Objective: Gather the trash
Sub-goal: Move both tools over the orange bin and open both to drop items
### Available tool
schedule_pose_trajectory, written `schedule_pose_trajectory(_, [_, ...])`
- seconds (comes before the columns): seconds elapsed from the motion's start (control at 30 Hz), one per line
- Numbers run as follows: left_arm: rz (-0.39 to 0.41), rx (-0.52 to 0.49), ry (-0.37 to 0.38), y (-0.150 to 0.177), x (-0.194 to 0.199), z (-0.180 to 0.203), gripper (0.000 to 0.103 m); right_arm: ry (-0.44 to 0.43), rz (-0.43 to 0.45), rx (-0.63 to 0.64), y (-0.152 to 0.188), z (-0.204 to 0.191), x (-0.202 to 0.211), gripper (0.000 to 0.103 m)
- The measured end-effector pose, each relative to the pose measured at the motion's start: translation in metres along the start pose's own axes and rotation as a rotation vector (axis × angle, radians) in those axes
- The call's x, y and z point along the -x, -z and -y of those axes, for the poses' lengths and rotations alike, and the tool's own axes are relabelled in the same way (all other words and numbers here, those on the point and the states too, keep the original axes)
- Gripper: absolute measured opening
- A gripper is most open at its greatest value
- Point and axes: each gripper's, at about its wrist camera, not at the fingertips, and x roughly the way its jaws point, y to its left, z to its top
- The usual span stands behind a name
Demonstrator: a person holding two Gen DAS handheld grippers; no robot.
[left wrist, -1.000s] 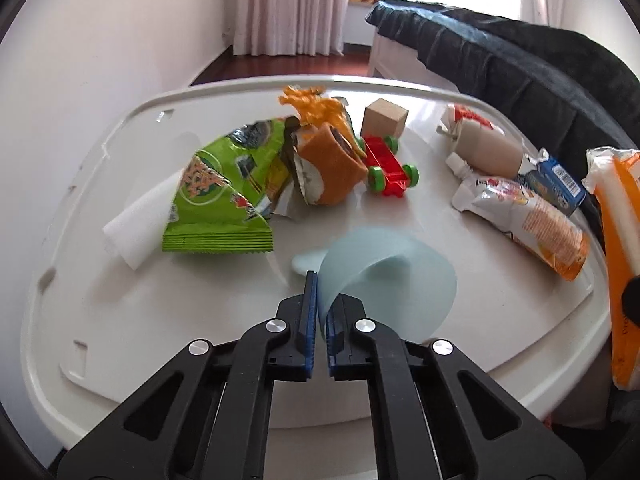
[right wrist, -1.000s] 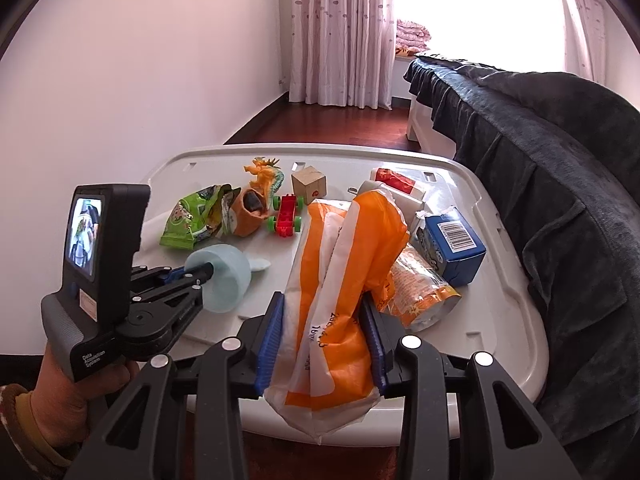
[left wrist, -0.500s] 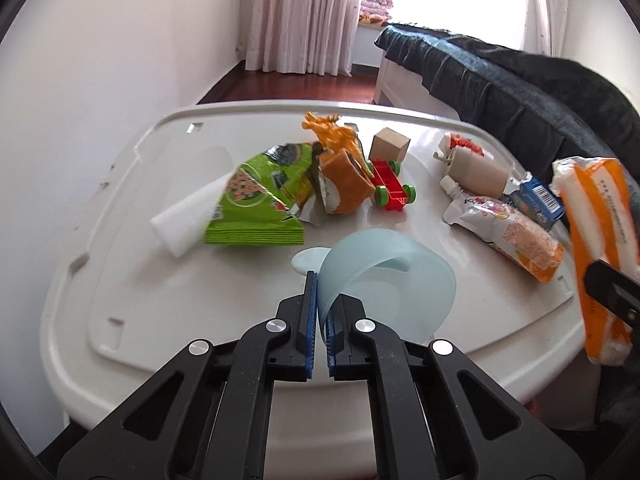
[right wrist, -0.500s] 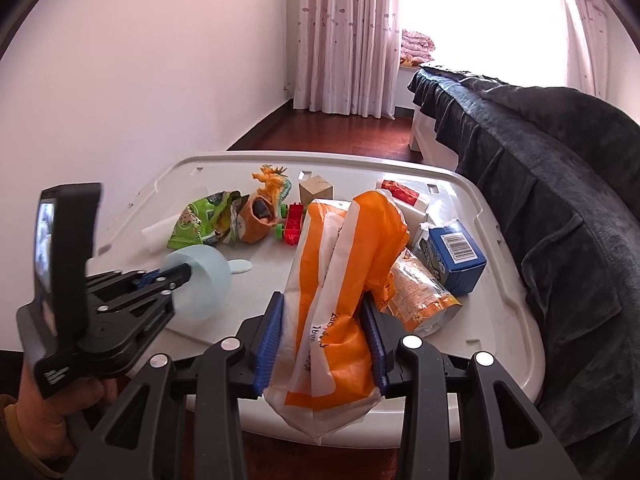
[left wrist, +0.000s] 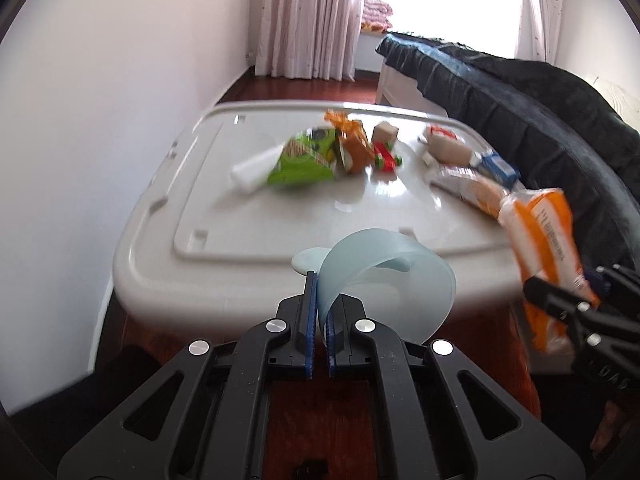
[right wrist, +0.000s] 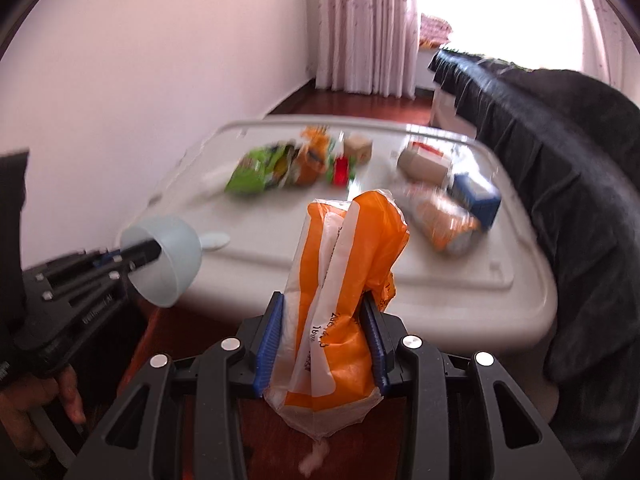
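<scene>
L gripper [left wrist: 319, 312] nipped tight on the rim of a pale blue cup [left wrist: 386, 276], held off the near edge of the white table [left wrist: 256, 216]. R gripper [right wrist: 326, 336] clamps an orange/white bag [right wrist: 340, 280], upright, w/ floor below. Still on the table: green snack bag [left wrist: 304, 158] at 11 o'clock, toy car [left wrist: 386, 158] at 12, blue carton [right wrist: 476, 194] at 1.

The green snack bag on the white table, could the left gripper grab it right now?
Probably not. The left gripper is already shut on a pale blue plastic cup and sits off the near edge of the white table. The green snack bag lies unobstructed farther in, but the jaws aren't free.
</scene>
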Motion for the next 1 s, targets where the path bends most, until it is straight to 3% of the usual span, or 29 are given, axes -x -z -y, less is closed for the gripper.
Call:
schedule_pose_trajectory(0.33, [-0.139,-0.035,0.047,0.059,0.008,0.007,0.003,-0.05,-0.225,-0.041,0.081,-0.006,-0.01,0.038])
schedule_pose_trajectory(0.47, [-0.192,-0.045,0.063,0.076,0.006,0.012,0.003,-0.061,-0.272,-0.057,0.091,-0.005,-0.014,0.038])
schedule_pose_trajectory(0.6, [-0.219,-0.043,0.078,0.082,0.007,0.015,0.003,-0.053,-0.291,-0.053,0.096,-0.008,-0.015,0.046])
schedule_pose_trajectory(0.63, [-0.232,-0.027,0.081,0.082,0.007,0.015,0.008,-0.047,-0.294,-0.06,0.097,-0.007,-0.015,0.047])
schedule_pose_trajectory(0.67, [-0.24,-0.016,0.088,0.083,0.008,0.014,0.014,-0.044,-0.299,-0.062,0.097,-0.007,-0.015,0.057])
schedule_pose_trajectory(0.7, [-0.245,-0.008,0.087,0.084,0.008,0.014,0.031,-0.04,-0.297,-0.066,0.097,-0.006,-0.015,0.062])
schedule_pose_trajectory(0.73, [-0.242,0.004,0.042,0.083,0.009,0.013,0.056,-0.026,-0.287,-0.069,0.097,-0.005,-0.013,0.064])
schedule_pose_trajectory(0.77, [-0.233,0.01,0.02,0.082,0.011,0.012,0.069,-0.012,-0.274,-0.068,0.095,-0.004,-0.011,0.067])
schedule_pose_trajectory(1.0, [-0.119,0.066,-0.018,0.063,0.027,-0.007,0.071,0.071,-0.178,-0.084,0.083,0.013,0.001,0.074])
